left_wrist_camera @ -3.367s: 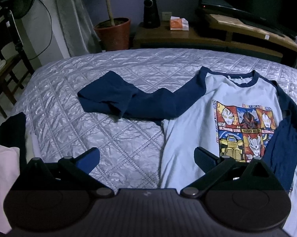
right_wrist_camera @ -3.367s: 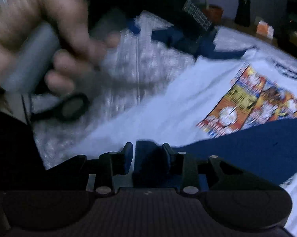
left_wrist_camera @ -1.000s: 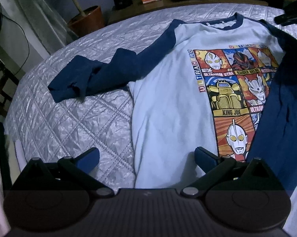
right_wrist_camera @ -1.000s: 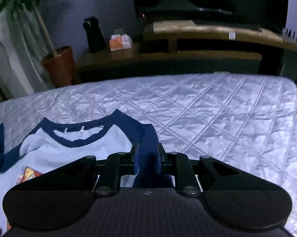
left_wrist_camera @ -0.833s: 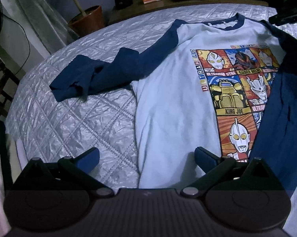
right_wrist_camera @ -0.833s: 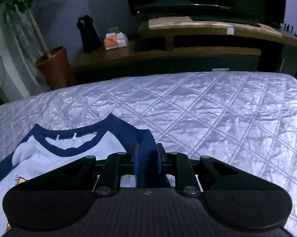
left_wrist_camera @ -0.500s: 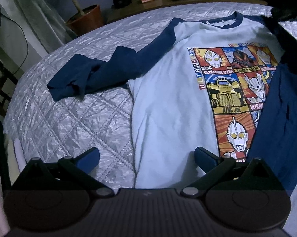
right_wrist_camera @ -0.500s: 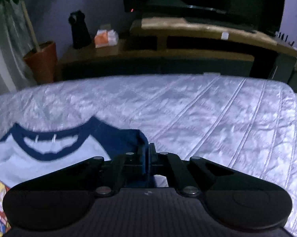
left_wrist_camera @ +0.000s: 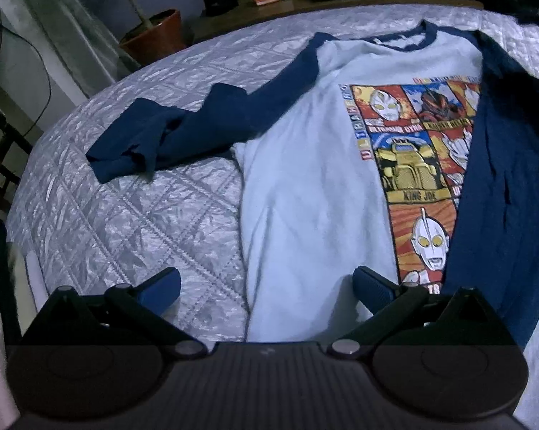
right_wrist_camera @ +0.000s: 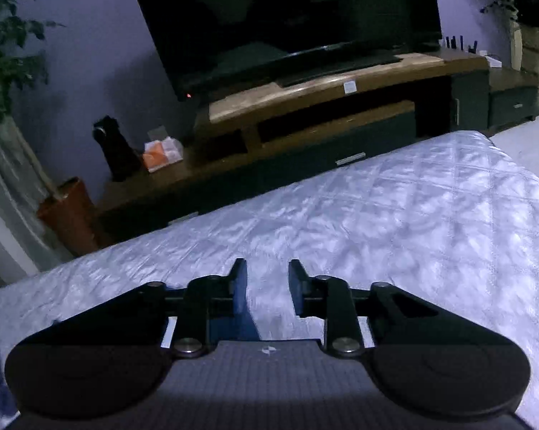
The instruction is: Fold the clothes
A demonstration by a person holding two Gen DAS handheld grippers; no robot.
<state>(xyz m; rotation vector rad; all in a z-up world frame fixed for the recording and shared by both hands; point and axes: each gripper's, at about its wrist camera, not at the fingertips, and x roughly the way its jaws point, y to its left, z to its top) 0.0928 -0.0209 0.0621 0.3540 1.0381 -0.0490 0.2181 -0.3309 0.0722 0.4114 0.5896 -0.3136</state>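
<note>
The shirt [left_wrist_camera: 316, 186] lies mid-frame on the bed [left_wrist_camera: 133, 222] — one sleeve [left_wrist_camera: 499, 179] folded in, other sleeve [left_wrist_camera: 183, 125] left. Left gripper [left_wrist_camera: 265, 286] fingers wide apart; right gripper [right_wrist_camera: 267, 286] fingers opening, empty.

bedspread [left_wrist_camera: 133, 215]: quilted cloth, silvery sheen, crinkled. shirt [left_wrist_camera: 305, 186] on it: soft matt knit, pale body, navy sleeves, flat colour print on the chest. left gripper [left_wrist_camera: 265, 286] near the shirt's hem: matt black plastic, ribbed blue pads, metal pivot pins. TV stand [right_wrist_camera: 323, 107] beyond the bedspread: polished wood. TV [right_wrist_camera: 280, 14] on it: glossy black.
</note>
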